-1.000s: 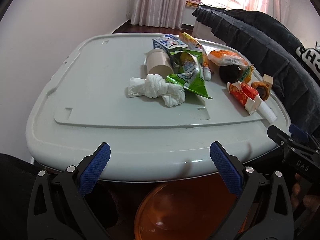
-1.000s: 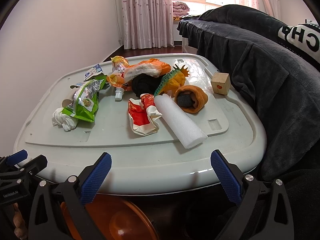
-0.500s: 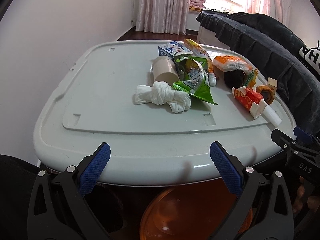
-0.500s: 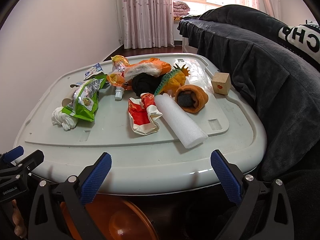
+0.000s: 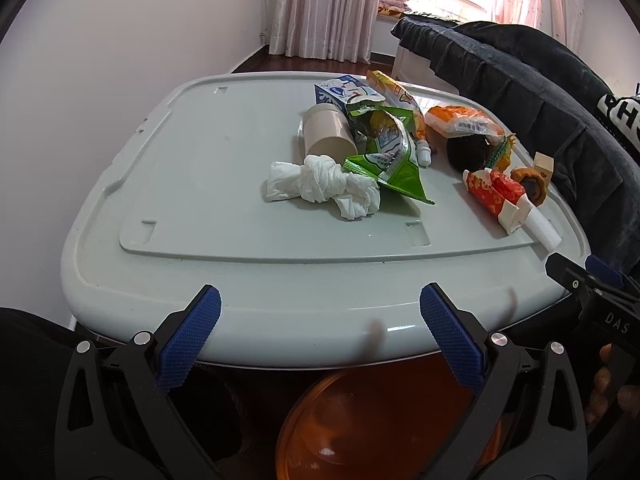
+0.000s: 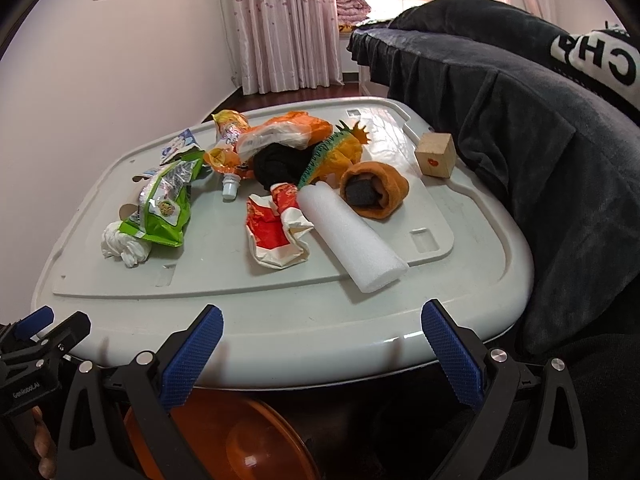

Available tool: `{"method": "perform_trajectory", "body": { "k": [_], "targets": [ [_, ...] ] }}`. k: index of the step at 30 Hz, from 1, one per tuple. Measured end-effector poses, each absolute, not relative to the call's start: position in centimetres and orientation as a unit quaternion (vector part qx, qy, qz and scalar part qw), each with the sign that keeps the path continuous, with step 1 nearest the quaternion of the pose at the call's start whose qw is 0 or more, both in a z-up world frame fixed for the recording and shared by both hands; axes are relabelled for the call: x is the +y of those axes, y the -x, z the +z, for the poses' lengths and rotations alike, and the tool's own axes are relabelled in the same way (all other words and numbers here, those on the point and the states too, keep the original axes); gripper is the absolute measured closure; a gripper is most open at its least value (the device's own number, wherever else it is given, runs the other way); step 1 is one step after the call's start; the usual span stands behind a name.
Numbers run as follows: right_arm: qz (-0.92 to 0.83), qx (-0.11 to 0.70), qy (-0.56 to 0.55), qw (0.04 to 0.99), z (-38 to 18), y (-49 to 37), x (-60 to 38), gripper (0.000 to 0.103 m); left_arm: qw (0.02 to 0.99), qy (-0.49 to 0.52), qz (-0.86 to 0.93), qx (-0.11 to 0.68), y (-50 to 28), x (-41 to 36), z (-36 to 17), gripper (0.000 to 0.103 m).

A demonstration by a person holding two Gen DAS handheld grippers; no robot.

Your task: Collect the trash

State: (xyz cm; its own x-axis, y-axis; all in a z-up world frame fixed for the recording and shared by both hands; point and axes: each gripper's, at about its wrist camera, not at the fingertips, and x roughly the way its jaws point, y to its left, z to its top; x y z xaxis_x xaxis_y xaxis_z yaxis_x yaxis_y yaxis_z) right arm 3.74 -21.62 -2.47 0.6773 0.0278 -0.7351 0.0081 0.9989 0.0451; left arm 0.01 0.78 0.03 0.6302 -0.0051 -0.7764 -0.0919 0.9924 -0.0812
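Observation:
Trash lies in a cluster on a pale grey plastic lid (image 5: 224, 184) (image 6: 472, 304). A twisted white tissue (image 5: 324, 184) (image 6: 120, 246) rests beside a green snack bag (image 5: 390, 152) (image 6: 166, 208), with a beige paper cup (image 5: 326, 134) behind. A red-and-white wrapper (image 5: 494, 196) (image 6: 274, 230) lies against a white foam tube (image 6: 350, 238) (image 5: 542, 230). Orange wrappers (image 6: 286, 134) (image 5: 460, 122) cover a black cloth (image 6: 280, 166). My left gripper (image 5: 320, 338) and right gripper (image 6: 320, 350) both hang open at the lid's near edge, nothing between their fingers.
An orange bin (image 5: 384, 424) (image 6: 224, 436) sits below the lid's near edge. A wooden cube (image 6: 436, 155), an orange toy dinosaur (image 6: 340, 150) and an orange rolled fabric (image 6: 374, 190) share the lid. A dark blanket-covered sofa (image 6: 540, 140) borders the right side; a wall lies left.
The left gripper has drawn back and up a little, so the lid and trash look farther away. The right gripper has barely moved. Both stay open.

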Motion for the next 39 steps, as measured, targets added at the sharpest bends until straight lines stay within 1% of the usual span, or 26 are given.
{"method": "perform_trajectory", "body": {
  "k": [15, 26, 32, 37, 39],
  "targets": [
    [0.009, 0.431, 0.018, 0.902, -1.9, -5.2, -21.7, 0.005, 0.900, 0.065, 0.021, 0.431, 0.0, 1.0, 0.1, 0.006],
    [0.016, 0.490, 0.013, 0.871, -2.0, -8.7, -24.1, 0.005, 0.899, 0.066, 0.022, 0.433, 0.1, 1.1, 0.1, 0.006],
    [0.034, 0.528, 0.036, 0.848, -2.9, -11.4, -24.2, 0.005, 0.897, 0.070, 0.024, 0.435, 0.1, 1.3, 0.0, 0.006],
    [0.031, 0.528, 0.065, 0.846, -3.1, -13.0, -24.0, 0.005, 0.896, 0.077, 0.027, 0.436, 0.0, 1.7, 0.0, 0.006],
    [0.033, 0.525, 0.071, 0.848, -3.1, -13.4, -23.9, 0.007, 0.895, 0.081, 0.027, 0.437, 0.0, 1.8, -0.1, 0.006]
  ]
}}
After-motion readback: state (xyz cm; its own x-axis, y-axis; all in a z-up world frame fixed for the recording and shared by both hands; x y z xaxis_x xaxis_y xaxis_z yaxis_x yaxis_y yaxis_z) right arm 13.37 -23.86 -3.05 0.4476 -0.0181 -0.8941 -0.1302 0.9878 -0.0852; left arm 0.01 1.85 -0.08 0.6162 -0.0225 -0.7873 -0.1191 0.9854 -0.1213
